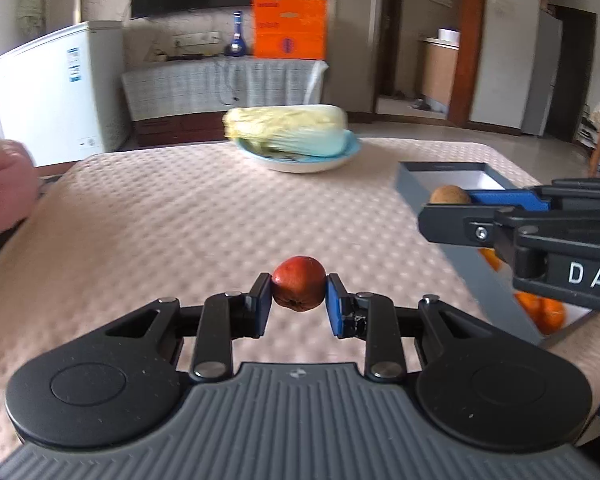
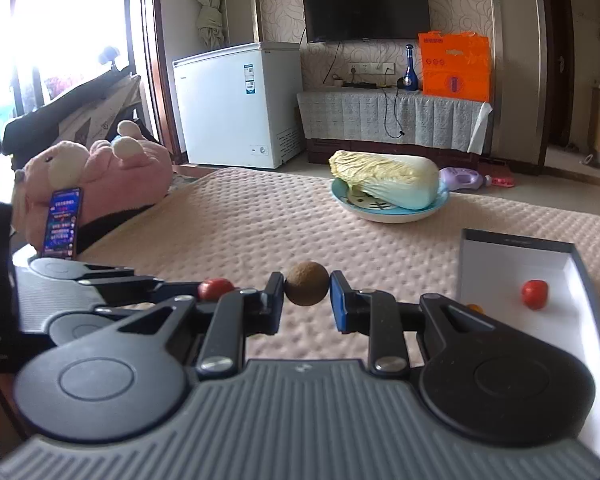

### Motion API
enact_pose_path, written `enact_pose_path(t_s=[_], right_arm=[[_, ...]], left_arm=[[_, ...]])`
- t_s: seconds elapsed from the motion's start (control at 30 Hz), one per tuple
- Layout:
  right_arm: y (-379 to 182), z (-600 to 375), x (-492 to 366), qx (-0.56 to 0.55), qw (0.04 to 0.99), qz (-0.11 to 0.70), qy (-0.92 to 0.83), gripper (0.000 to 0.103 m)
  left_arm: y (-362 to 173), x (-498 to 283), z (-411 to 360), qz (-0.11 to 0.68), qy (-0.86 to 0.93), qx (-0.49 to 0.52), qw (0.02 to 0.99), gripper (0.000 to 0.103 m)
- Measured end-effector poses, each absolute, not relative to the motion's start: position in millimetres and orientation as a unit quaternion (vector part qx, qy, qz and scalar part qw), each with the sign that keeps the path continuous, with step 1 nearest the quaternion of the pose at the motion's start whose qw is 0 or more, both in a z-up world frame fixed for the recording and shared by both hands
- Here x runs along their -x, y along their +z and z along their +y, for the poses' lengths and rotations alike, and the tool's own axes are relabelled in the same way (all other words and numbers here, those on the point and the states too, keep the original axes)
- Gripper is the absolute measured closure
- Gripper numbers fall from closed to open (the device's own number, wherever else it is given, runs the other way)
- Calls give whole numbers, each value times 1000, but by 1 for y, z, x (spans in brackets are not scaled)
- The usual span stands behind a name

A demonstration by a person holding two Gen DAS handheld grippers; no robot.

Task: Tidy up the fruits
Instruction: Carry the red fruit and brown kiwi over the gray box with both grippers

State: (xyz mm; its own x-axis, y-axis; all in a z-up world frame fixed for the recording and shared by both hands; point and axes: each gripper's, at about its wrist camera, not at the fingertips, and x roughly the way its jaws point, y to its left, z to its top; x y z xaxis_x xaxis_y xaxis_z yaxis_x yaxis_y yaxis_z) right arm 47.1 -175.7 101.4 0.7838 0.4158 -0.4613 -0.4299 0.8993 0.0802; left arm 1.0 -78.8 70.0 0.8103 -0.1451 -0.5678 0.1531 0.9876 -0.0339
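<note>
The left gripper (image 1: 299, 300) is holding a small red, smooth-skinned round fruit (image 1: 299, 289) between its blue-padded jaws, which are closed onto the fruit's sides; the fruit is hanging clear above the beige quilted tablecloth (image 1: 172, 216) covering the table. The right gripper (image 2: 307, 294) is pinching a brown, rough-skinned round fruit (image 2: 307, 283) in the same way, its jaws narrowed just to the fruit's width.

Both fruits are probably bound for the shallow grey-walled box with a white floor (image 2: 496, 264), which is lying to the right and already holding another small red fruit (image 2: 535, 293) and some orange citrus fruits (image 1: 542, 310). In the left view the right gripper appears to be reaching over the box's near wall.

To do this step well, each fruit should be lowered close to the white floor before the jaws part, since round fruit on a smooth floor will likely roll; setting it near a wall or beside its like would steady it. The red skin looks glossy and may slip, so the squeeze should be even and gentle.

A pale napa cabbage (image 2: 386, 178) is lying on a light blue dish (image 2: 436, 208) at the far side of the table, well apart from the box.
</note>
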Motion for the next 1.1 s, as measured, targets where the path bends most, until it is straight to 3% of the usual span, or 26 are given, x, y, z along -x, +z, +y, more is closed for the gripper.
enact_pose_path(t_s=[0.43,1.1], right_arm=[[105,-239,-29,-6,958,224,177,75],[103,-211,-56,-43,949,237,206,75]], left_arm=[[65,5,-151,294,-150,-23,944,69],[71,1,-116,288,-118,-19,950,69]])
